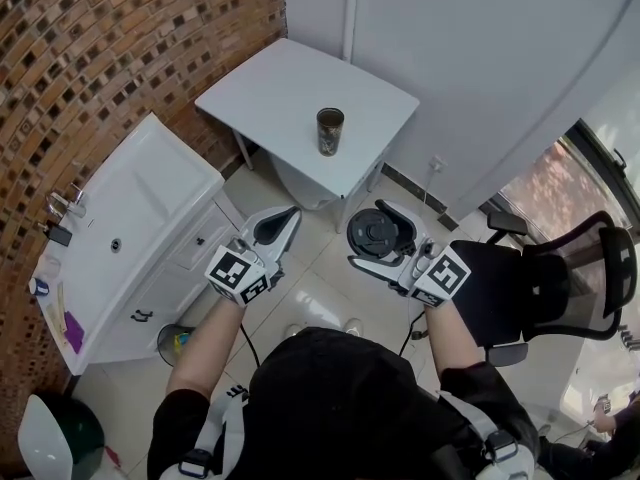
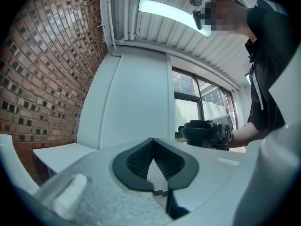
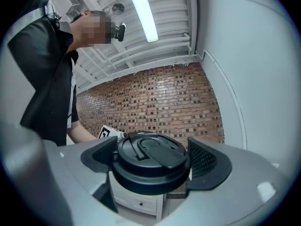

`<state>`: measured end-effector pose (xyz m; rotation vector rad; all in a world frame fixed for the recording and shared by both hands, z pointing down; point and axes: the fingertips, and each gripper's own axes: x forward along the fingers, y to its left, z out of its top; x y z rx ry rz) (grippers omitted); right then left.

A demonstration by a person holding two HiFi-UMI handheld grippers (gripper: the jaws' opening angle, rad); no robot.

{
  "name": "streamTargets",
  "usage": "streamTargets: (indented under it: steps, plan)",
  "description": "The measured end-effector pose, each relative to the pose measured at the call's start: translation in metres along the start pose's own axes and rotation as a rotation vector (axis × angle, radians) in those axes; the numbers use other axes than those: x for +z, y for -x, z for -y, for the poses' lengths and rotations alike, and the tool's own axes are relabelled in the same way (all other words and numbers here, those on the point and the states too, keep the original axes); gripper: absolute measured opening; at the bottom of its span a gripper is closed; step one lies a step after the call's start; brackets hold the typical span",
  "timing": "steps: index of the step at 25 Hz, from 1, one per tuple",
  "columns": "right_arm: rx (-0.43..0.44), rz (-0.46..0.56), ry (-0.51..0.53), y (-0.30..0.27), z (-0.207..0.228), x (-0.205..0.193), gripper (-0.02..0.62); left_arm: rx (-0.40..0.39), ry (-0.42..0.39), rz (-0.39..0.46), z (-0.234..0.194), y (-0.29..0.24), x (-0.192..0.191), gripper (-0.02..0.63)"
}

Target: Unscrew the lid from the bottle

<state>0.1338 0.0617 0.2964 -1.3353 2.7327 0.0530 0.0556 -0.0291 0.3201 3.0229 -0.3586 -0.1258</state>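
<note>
nearby, bottle (image 1: 330, 131) on white table (image 1: 268, 86) by brick wall (image 1: 120, 48); left tool (image 2: 153, 144) together, right tool (image 1: 383, 230) clamps lid (image 3: 151, 158).

No word or number can be read anywhere — the cube (image 1: 238, 276) on the left gripper (image 1: 290, 215) and the cube (image 1: 441, 276) on the right gripper (image 1: 377, 232) carry only black-and-white square markers, and the print on the bottle (image 1: 330, 131) is too small to make out

The lid (image 3: 150, 160) sits between the jaws of the right gripper (image 1: 378, 230), and the left gripper (image 1: 287, 218) is near on its left (not touching). Ahead of both grippers stands the table (image 1: 262, 90), with the bottle (image 1: 330, 131) on it. Left of the left gripper is the sink cabinet (image 1: 150, 203); right of the right gripper is the chair (image 1: 585, 280).
</note>
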Motion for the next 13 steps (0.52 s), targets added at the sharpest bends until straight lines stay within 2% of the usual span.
streamTargets:
  steps: [13]
  plan:
    - [-0.003,-0.038,0.024,-0.007,0.000,-0.011,0.466,-0.025,-0.013,-0.022,-0.007,-0.001,-0.011,0.003]
